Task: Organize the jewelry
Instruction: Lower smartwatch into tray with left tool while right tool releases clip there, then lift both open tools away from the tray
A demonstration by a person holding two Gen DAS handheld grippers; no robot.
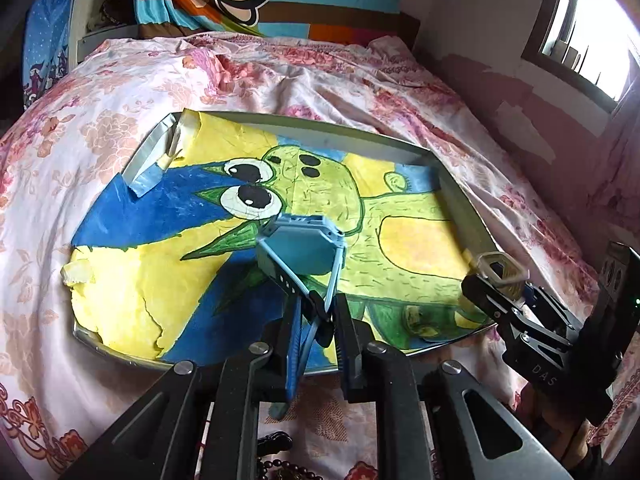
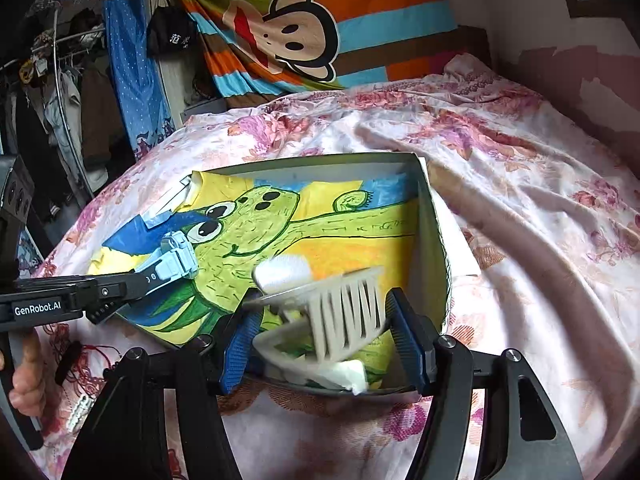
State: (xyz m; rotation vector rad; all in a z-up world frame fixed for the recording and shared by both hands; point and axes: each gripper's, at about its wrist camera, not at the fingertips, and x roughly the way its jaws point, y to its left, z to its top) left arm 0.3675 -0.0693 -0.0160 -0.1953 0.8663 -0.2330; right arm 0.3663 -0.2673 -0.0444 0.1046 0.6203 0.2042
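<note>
Blue watch pinched by its strap in narrow left jaws, over tray on bed; beige hexagonal watch gripped between wider right jaws.

tray on bed | watch left of holder

The middle and far part of the tray, lined with a painted sheet, is left bare, while its low rim is raised along the far and right sides. The near part is taken up by the watch and the beige holder, each carried over it. Wide open bedspread is seen to the right of the tray, and small dark trinkets are scattered on the near-left cloth.
</note>
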